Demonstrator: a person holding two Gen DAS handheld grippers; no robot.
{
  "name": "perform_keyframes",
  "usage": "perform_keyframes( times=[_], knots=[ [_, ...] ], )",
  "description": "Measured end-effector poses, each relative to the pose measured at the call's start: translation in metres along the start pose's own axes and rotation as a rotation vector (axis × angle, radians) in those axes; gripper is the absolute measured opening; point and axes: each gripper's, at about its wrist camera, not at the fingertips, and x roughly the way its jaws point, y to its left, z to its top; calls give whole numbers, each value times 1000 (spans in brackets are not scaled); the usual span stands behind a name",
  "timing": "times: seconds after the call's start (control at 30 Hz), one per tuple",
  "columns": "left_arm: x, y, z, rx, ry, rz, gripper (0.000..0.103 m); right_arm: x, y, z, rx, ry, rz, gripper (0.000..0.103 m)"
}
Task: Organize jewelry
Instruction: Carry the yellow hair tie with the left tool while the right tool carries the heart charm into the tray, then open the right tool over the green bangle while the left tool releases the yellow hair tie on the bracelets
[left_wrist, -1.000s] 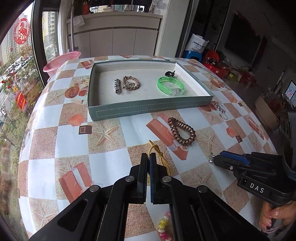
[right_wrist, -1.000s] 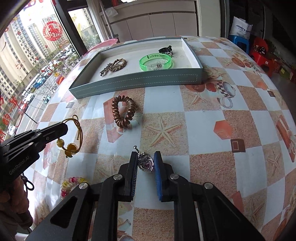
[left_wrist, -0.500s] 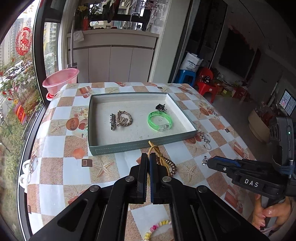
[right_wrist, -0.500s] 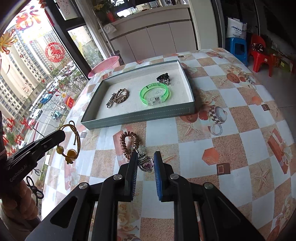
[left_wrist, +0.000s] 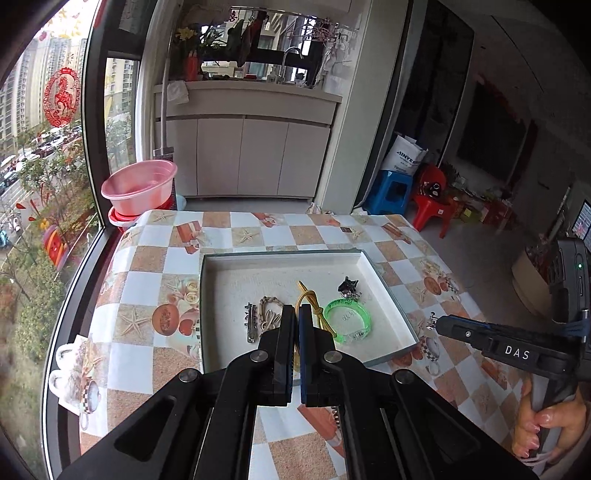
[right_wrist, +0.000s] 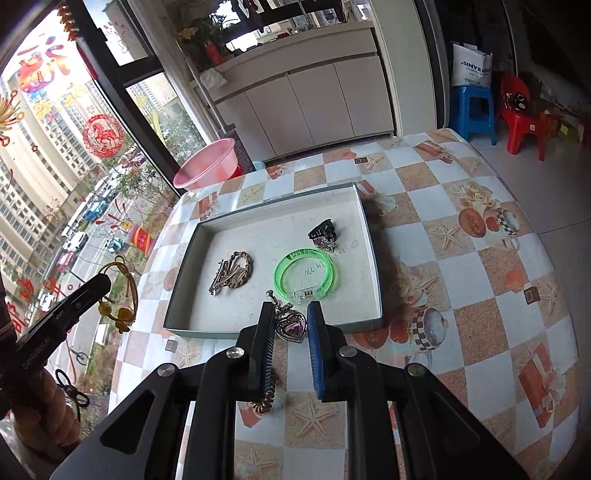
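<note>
My left gripper (left_wrist: 297, 314) is shut on a yellow cord bracelet (left_wrist: 314, 306) with amber beads, held in the air over the near side of the grey-green tray (left_wrist: 280, 253). In the right wrist view the bracelet (right_wrist: 125, 295) hangs from that gripper (right_wrist: 105, 282) left of the tray (right_wrist: 207, 330). My right gripper (right_wrist: 291, 314) is shut on a silver heart pendant (right_wrist: 291, 326) with a purple stone, above the tray's front wall. In the tray lie a green bangle (right_wrist: 306, 275), a black hair clip (right_wrist: 323, 232), and a braided bracelet (right_wrist: 240, 271) beside a silver clip.
A brown spiral hair tie (right_wrist: 264, 404) lies on the chequered tablecloth, partly hidden under my right fingers. A pink basin (left_wrist: 138, 188) stands past the table's far left corner by the window. A blue stool (right_wrist: 474, 110) and a red chair (right_wrist: 524, 125) stand on the floor at the far right.
Both grippers have risen and moved forward toward the tray, each carrying its piece. The hair tie, once ahead of them, now lies beneath the fingers.
</note>
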Motion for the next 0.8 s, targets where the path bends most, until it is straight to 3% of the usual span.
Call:
perform_keyframes(
  times=[0.33, 0.8],
  knots=[
    [72, 17, 19, -31, 59, 74, 14, 60, -6, 51, 22, 45, -9, 19],
    [148, 30, -13, 1, 159, 164, 14, 150, -15, 38, 37, 165, -15, 19]
  ],
)
